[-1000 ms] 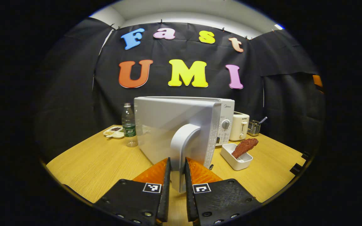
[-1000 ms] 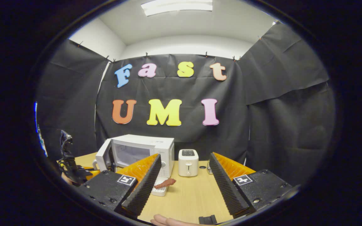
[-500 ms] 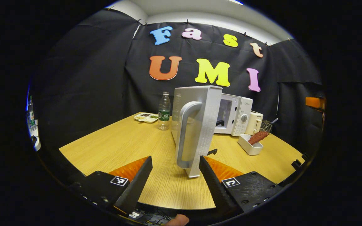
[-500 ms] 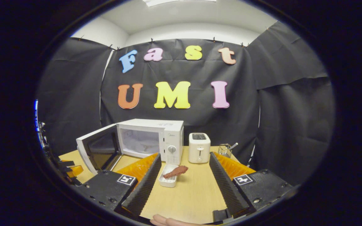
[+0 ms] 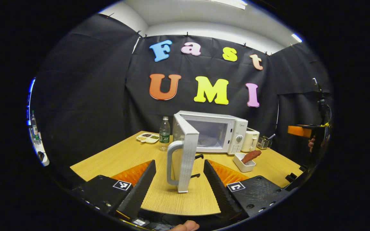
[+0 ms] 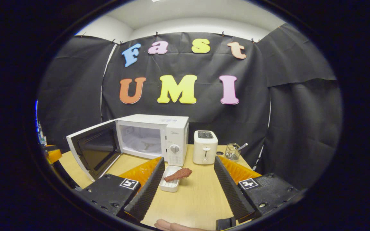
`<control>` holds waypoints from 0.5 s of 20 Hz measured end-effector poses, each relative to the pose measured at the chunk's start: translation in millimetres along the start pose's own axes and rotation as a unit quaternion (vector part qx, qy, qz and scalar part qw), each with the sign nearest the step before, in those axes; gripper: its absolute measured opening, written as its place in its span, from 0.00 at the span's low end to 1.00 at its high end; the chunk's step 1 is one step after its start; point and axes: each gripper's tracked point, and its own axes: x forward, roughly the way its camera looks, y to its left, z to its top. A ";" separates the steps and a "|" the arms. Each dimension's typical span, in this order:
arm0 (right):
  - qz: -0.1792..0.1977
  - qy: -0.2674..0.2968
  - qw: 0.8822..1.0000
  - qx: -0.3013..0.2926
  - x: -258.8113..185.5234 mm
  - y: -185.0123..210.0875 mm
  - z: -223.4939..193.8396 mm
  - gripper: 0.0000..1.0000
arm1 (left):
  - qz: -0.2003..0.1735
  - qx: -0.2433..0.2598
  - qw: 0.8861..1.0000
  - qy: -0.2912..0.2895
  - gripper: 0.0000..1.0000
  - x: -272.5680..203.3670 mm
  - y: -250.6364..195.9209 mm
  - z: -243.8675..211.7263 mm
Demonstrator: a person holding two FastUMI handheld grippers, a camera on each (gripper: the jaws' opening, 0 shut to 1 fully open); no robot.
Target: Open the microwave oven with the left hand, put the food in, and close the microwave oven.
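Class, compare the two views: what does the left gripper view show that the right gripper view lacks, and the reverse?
Left gripper view adds: water bottle, snack tray, the door's outer handle. Right gripper view adds: the door's dark inner window. Shared: open microwave, toaster, white dish holding the red food.

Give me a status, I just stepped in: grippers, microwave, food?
Left gripper open, off the door handle. Right gripper open, empty. Microwave door swung wide. Meat piece in white dish, nothing between it and cavity.
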 end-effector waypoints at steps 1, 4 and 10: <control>0.003 0.011 1.000 0.001 9.6 -2.2 -5.0 0.98 | -0.003 0.003 1.000 -0.005 0.92 1.9 -4.9 9.0; 0.019 0.053 0.998 0.015 39.5 -6.5 -18.1 0.98 | -0.004 0.017 1.000 -0.008 0.92 12.5 -19.0 31.3; 0.050 0.134 0.988 0.062 94.8 -20.0 -39.8 0.98 | -0.001 0.035 0.999 -0.029 0.92 39.7 -43.1 82.2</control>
